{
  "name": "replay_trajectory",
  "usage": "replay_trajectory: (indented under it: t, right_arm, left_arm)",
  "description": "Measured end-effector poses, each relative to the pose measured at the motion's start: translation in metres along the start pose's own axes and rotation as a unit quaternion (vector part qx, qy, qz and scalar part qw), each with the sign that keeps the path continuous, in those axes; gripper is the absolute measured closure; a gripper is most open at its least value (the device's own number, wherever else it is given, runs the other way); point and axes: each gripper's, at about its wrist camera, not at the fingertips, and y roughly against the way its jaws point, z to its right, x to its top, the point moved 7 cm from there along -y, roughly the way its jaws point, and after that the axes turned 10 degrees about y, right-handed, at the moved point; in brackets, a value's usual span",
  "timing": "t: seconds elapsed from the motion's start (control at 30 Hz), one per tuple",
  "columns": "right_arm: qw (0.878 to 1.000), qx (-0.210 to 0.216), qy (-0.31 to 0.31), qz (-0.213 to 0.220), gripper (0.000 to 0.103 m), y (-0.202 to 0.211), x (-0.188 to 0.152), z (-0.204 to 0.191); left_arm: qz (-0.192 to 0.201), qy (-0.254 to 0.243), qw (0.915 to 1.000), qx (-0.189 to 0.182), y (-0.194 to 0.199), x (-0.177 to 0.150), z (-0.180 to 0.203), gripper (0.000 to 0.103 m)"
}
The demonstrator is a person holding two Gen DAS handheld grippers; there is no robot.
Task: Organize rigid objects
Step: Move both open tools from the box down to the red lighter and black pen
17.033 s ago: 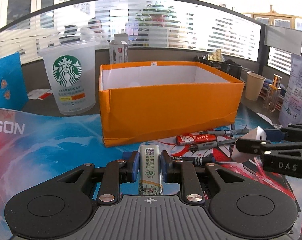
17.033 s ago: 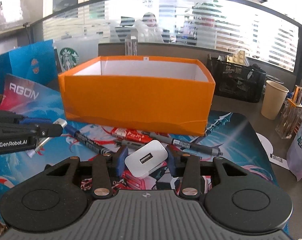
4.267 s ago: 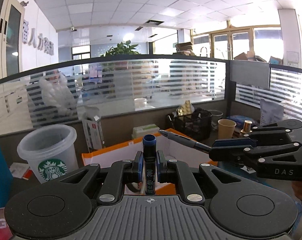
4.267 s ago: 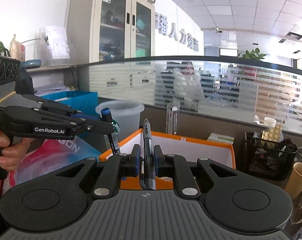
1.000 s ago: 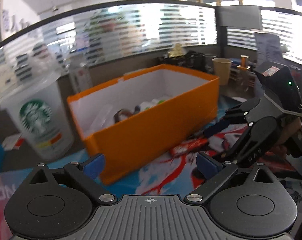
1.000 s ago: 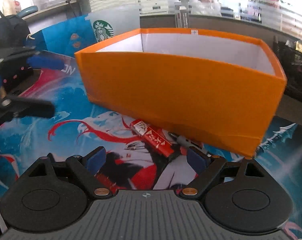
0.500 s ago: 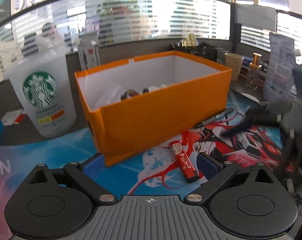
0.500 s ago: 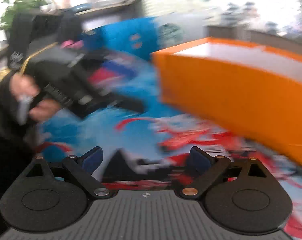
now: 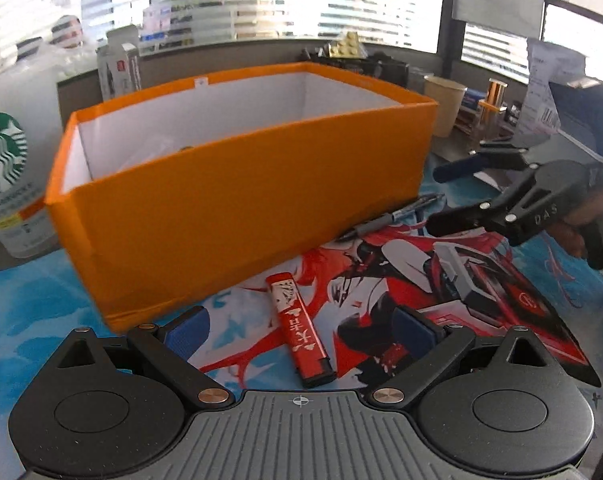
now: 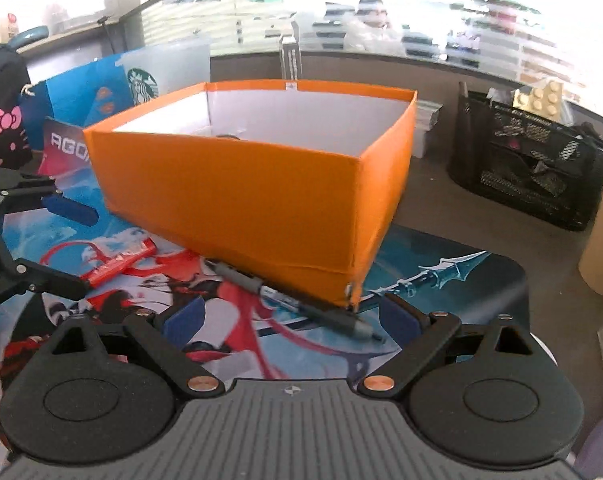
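The left gripper (image 9: 301,330) is held low over the printed mat (image 9: 481,280), its blue-padded fingers (image 9: 187,330) spread wide with nothing between them but the red lighter (image 9: 298,330), which lies flat on the mat just in front of the orange box (image 9: 237,200). The right gripper (image 10: 291,316) is likewise spread and empty, and is brought close to a grey pen (image 10: 297,302) that lies on the mat against the foot of the box's near wall. In the left wrist view the same pen (image 9: 397,216) is seen beside the box's right corner. A Starbucks cup (image 9: 5,184) is stood left of the box, and a black mesh organizer (image 10: 529,168) is placed behind it on the right.
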Motion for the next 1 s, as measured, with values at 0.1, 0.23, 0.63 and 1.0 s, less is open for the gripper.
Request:
replay_trajectory:
  t: [0.1, 0.23, 0.63, 1.0]
  right_arm:
    - [1.0, 0.014, 0.007, -0.01, 0.009, -0.011, -0.002, 0.001]
    - [0.999, 0.027, 0.008, -0.018, 0.007, -0.019, -0.005, -0.004]
    - [0.999, 0.018, 0.024, -0.011, 0.012, 0.003, -0.013, -0.061]
    - [0.998, -0.059, -0.019, -0.024, 0.0, -0.005, -0.013, -0.059]
  left_arm:
    - [-0.008, 0.003, 1.0, 0.003, -0.007, -0.001, 0.0, 0.004]
    - [-0.011, 0.013, 0.9998, 0.011, -0.01, -0.001, -0.007, 0.004]
    - [-0.015, 0.015, 0.9995, 0.024, -0.012, -0.005, -0.019, 0.004]
    - [-0.008, 0.011, 0.9996, 0.025, -0.011, -0.007, -0.017, 0.003]
